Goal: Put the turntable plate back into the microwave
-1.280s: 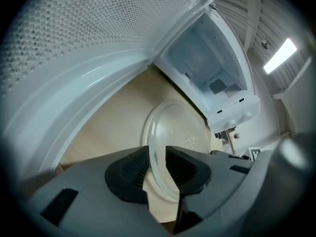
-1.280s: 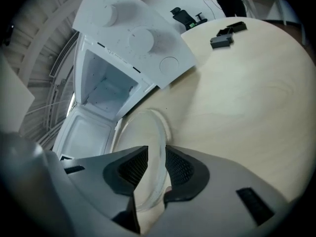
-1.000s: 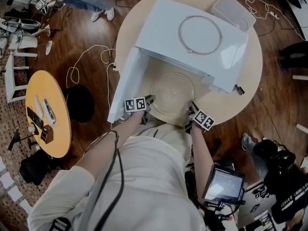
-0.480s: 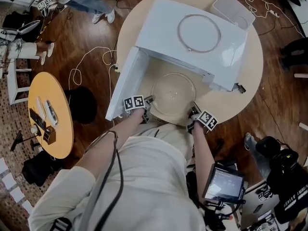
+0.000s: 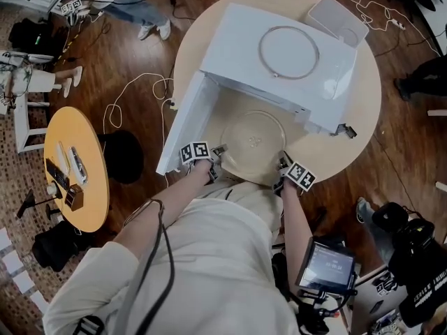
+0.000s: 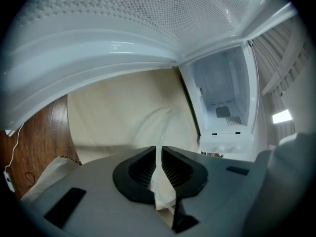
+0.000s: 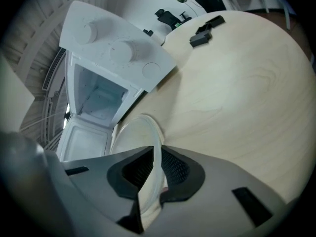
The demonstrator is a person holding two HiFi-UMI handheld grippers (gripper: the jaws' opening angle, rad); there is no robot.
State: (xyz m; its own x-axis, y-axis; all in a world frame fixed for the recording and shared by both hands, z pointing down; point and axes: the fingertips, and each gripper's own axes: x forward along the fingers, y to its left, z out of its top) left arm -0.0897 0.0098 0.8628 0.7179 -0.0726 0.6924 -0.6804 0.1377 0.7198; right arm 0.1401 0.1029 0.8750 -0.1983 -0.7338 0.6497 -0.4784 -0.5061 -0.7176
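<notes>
Both tools grip the turntable plate in front of the open microwave. Left tool (image 6: 159, 154): its jaws, which have just been closing, stand narrow, with the thin rim of the clear glass turntable plate (image 5: 253, 139) pinched between the ribbed black pads. The plate's edge passes through the gap and curves away ahead of the tool. Right tool (image 7: 155, 157): its jaws have likewise just been closing to a narrow gap, and the pads press on the opposite rim of the same plate, whose disc spreads forward and to that tool's left. The plate thus spans the space between the two tools, held at its near-left and near-right edges over the pale round wooden table (image 5: 353, 142). Whether its underside touches the table cannot be told. Just left of the left tool, and arching above it in the left gripper view, is the inner face of the microwave's door (image 5: 180, 128), swung open. Directly ahead of both tools, past the plate's far edge, stands the white microwave (image 5: 230, 47) with its cavity open toward them; the plate is outside it. Farther on, a thin ring (image 5: 290, 50) lies flat on the microwave's top. Beyond the microwave, at the table's far edge ahead and right of the right tool, stands a white rectangular container (image 5: 339, 16).
</notes>
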